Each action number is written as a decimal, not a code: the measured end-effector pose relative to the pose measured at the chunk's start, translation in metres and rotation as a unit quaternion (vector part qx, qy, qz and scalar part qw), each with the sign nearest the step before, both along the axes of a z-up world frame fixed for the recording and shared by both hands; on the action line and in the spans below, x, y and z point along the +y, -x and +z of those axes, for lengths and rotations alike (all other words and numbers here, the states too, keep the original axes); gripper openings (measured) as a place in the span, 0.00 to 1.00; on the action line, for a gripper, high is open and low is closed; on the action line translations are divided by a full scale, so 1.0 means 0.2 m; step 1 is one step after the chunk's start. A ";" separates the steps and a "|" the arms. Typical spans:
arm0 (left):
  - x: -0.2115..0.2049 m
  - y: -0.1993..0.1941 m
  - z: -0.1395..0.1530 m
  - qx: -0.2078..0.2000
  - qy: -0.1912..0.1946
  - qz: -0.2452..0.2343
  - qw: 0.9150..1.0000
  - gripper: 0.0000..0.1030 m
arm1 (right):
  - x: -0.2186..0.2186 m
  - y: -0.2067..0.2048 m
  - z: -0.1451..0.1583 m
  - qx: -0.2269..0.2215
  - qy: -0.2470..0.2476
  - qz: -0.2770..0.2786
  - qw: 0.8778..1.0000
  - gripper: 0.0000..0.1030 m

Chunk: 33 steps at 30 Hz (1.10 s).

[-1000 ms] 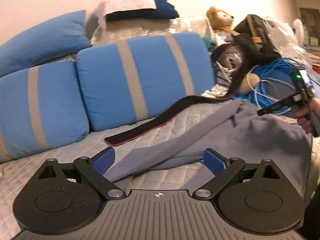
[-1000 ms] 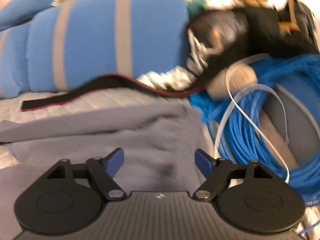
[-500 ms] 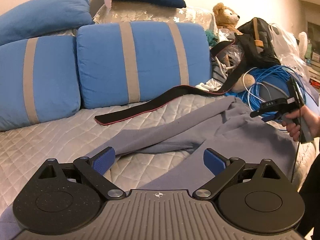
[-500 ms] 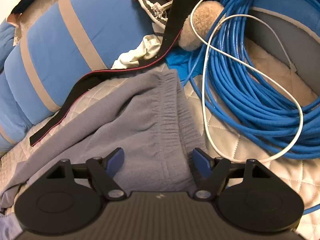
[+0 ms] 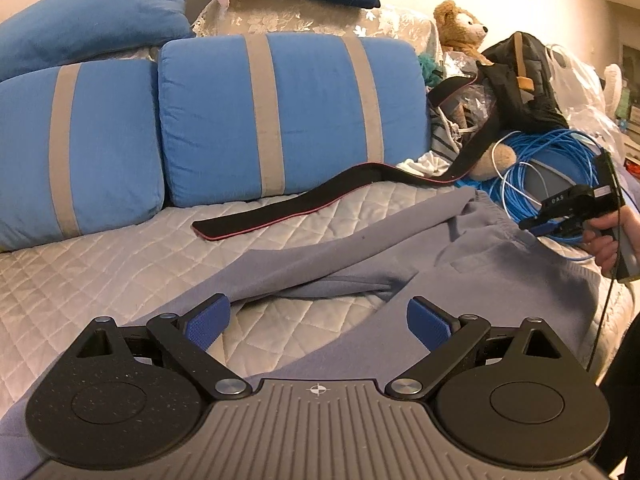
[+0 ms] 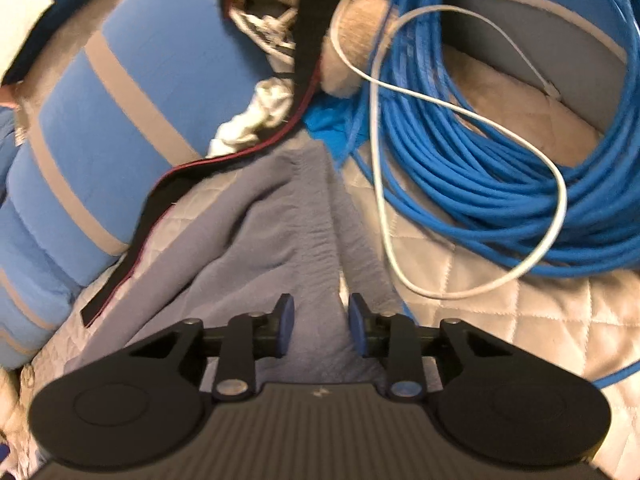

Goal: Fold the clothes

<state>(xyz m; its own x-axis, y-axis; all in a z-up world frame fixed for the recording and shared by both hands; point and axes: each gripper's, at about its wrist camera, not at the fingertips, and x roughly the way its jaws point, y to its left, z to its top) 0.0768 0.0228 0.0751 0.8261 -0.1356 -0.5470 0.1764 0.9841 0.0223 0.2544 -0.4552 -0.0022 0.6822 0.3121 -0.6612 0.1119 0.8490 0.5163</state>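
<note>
Grey-purple trousers (image 5: 492, 268) lie spread on the quilted bed, legs running left, waistband at the right. My left gripper (image 5: 318, 322) is open and empty, hovering over the gap between the two legs. My right gripper (image 6: 320, 326) has its jaws nearly closed around the elastic waistband (image 6: 308, 216) of the trousers, with a narrow gap still showing. The right gripper also shows in the left wrist view (image 5: 560, 216), held by a hand at the waistband's far corner.
A black strap with red edge (image 5: 320, 200) lies across the bed behind the trousers. A coil of blue cable (image 6: 500, 152) with a white cord sits right beside the waistband. Blue striped cushions (image 5: 280, 120), a teddy bear (image 5: 460, 28) and a black bag stand at the back.
My right gripper moved down onto the waistband and its jaws closed from wide open to nearly shut. My left gripper drifted slightly and stayed open.
</note>
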 end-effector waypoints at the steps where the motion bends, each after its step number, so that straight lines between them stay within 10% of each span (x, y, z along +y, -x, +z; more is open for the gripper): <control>1: 0.00 0.00 0.00 0.000 0.000 -0.001 1.000 0.94 | 0.01 0.00 0.01 -0.006 -0.001 0.009 1.000 0.31; 13: 0.00 0.01 -0.02 0.007 -0.005 -0.001 1.000 0.94 | 0.07 -0.05 -0.02 0.041 0.084 0.033 0.995 0.40; 21: -0.02 0.00 -0.03 0.011 -0.007 -0.003 1.000 0.94 | -0.02 -0.01 -0.01 0.007 -0.024 0.030 0.999 0.32; 29: -0.03 0.00 -0.06 0.018 -0.017 -0.005 1.000 0.94 | 0.07 -0.03 -0.02 0.026 0.076 0.045 0.996 0.31; 33: -0.03 0.00 -0.06 0.019 -0.018 -0.005 1.000 0.94 | 0.04 -0.01 -0.02 0.020 0.066 0.024 0.997 0.09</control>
<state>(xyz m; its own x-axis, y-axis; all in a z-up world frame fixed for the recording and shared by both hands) 0.0775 0.0168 0.0641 0.8037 -0.1240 -0.5819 0.1876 0.9810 0.0502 0.2570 -0.4470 -0.0052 0.6412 0.2517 -0.7249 0.0874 0.9146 0.3948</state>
